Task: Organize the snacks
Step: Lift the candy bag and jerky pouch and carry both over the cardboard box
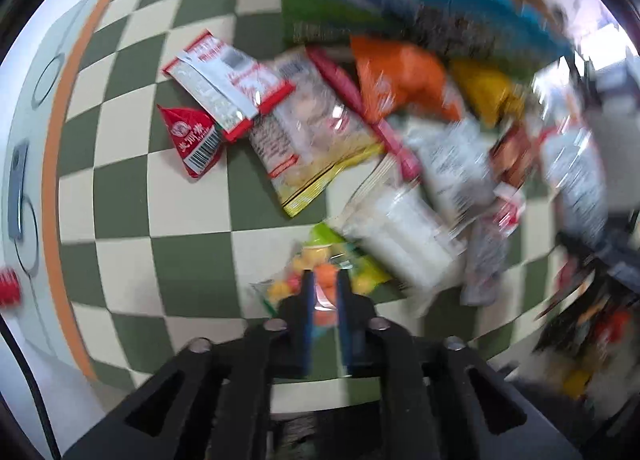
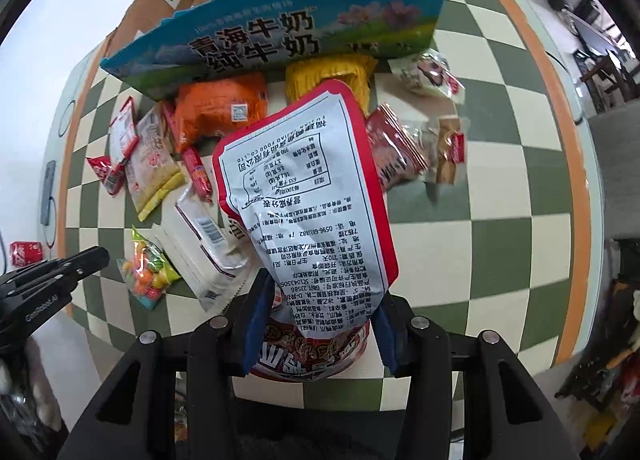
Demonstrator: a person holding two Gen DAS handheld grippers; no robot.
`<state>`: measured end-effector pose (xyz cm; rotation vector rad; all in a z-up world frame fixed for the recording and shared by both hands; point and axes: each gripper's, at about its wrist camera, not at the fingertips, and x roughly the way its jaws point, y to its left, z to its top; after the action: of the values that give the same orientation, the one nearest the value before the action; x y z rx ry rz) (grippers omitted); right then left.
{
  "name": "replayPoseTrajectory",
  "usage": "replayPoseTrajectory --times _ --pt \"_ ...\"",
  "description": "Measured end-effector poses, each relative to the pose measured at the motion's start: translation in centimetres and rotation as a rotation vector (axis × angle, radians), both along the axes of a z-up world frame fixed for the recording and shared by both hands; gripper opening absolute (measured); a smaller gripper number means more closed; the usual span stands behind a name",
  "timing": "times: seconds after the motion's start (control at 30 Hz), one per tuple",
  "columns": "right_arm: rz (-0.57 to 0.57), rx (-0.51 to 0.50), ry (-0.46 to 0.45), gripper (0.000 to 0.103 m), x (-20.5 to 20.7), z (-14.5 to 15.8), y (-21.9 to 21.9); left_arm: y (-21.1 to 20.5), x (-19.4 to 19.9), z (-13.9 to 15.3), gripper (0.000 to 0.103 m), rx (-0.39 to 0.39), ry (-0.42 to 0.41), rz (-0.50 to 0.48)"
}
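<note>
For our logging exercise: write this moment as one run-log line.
left hand-held gripper: shut on candy bag | right hand-held gripper: shut on red-edged pouch | milk carton box: behind

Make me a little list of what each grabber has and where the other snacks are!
left gripper: shut on the candy bag, colourful sweets inside
right gripper: shut on the red-edged pouch, white printed back showing
box: blue milk carton box, open, behind the pile
loose snacks: orange packet, yellow packet, others scattered
surface: green-and-cream checkered cloth
</note>
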<state>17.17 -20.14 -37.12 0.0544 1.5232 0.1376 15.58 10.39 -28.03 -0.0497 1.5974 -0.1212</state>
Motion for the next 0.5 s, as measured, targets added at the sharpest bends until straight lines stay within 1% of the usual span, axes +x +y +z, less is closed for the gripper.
replayPoseTrajectory --times 0.07,0.13,0.2,0.27,0.3,0.37,0.43,0.47,0.5 --pt "0.03 0.009 -0.001 0.049 0.5 0.2 0.2 -1.2 -0.2 -1.4 0.013 0.034 0.024 -0.069" --pt "0.055 0.012 0.0 0.049 0.9 0.3 0.6 -2.1 -0.7 -2.4 0.013 0.033 0.048 -0.157" --pt "0.075 0.014 0.0 0.049 1.3 0.3 0.9 -3.3 -1.0 -3.0 0.013 0.06 0.04 -0.221" --pt "0.085 0.013 0.002 0.049 1.5 0.2 1.1 -3.8 -0.9 -2.8 0.013 0.118 0.016 -0.261" --pt "0.087 0.01 0.005 0.049 1.6 0.0 1.1 -4.0 -0.5 -2.8 0.013 0.132 0.022 -0.272" --pt "0.093 0.01 0.014 0.049 1.6 -0.3 1.2 -4.4 0.2 -2.7 0.013 0.113 0.042 -0.278" --pt "0.101 0.007 0.022 0.049 1.6 -0.5 1.3 -4.9 0.7 -1.9 0.013 0.032 0.071 -0.289" --pt "0.104 0.007 0.025 0.049 1.6 -0.5 1.2 -4.8 1.0 -1.4 0.013 0.007 0.07 -0.296" --pt "0.105 0.005 0.025 0.049 1.6 -0.5 1.1 -5.2 1.1 -1.0 0.016 -0.015 0.063 -0.307"
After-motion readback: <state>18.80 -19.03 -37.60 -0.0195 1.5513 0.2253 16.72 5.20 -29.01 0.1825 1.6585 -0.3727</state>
